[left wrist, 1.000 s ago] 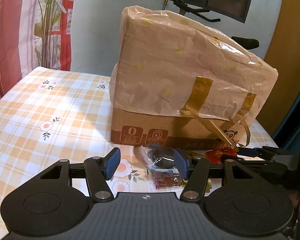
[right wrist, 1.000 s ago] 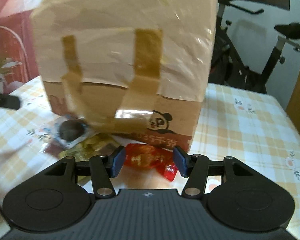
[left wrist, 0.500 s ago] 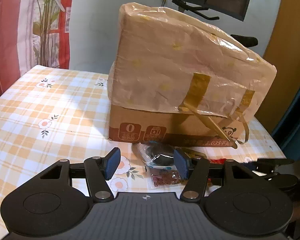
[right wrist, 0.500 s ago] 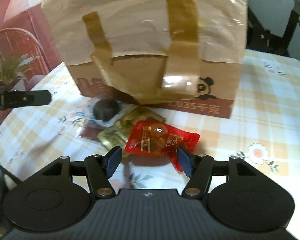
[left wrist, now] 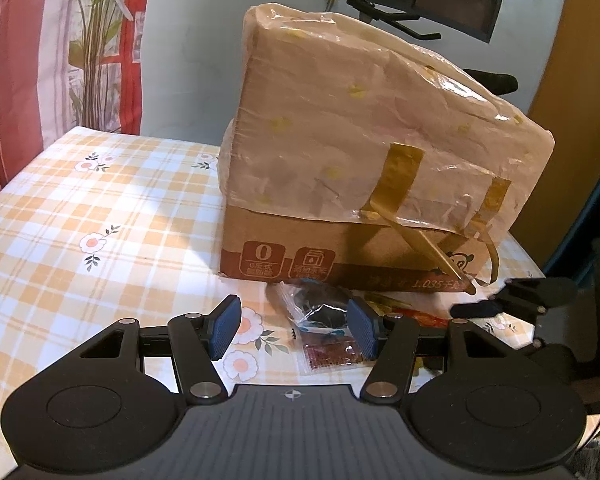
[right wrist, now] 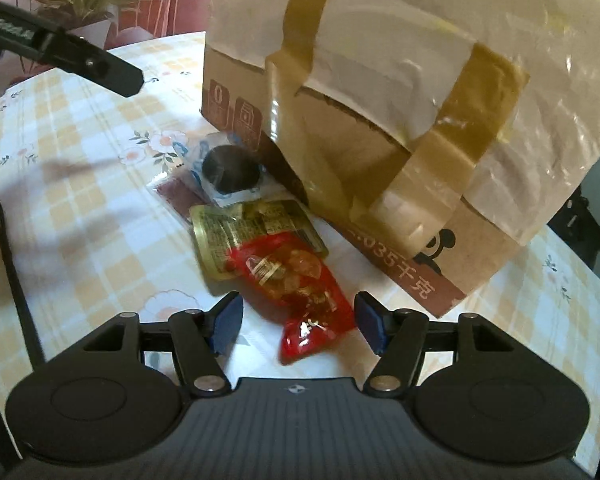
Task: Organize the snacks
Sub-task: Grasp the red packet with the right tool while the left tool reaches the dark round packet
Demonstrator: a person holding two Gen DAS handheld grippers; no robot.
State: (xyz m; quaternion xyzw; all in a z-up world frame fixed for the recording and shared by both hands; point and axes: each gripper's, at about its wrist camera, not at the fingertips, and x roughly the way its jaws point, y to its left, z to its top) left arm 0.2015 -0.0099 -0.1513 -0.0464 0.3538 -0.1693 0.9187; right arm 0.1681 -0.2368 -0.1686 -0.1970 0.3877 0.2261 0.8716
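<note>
The right gripper [right wrist: 298, 326], jaws parted and holding nothing, straddles the lower end of a red snack packet [right wrist: 296, 288] on the checked tabletop [right wrist: 80, 184], the packet's long axis running from 11 to 5 o'clock beside the cardboard box [right wrist: 380, 140]. The left gripper [left wrist: 294, 328], also half-open and empty, hovers farther off, a dark wrapped snack [left wrist: 320, 312] at its 1 o'clock.

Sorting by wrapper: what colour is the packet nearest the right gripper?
Red, with gold print; the packet shows best in the right wrist view.
</note>
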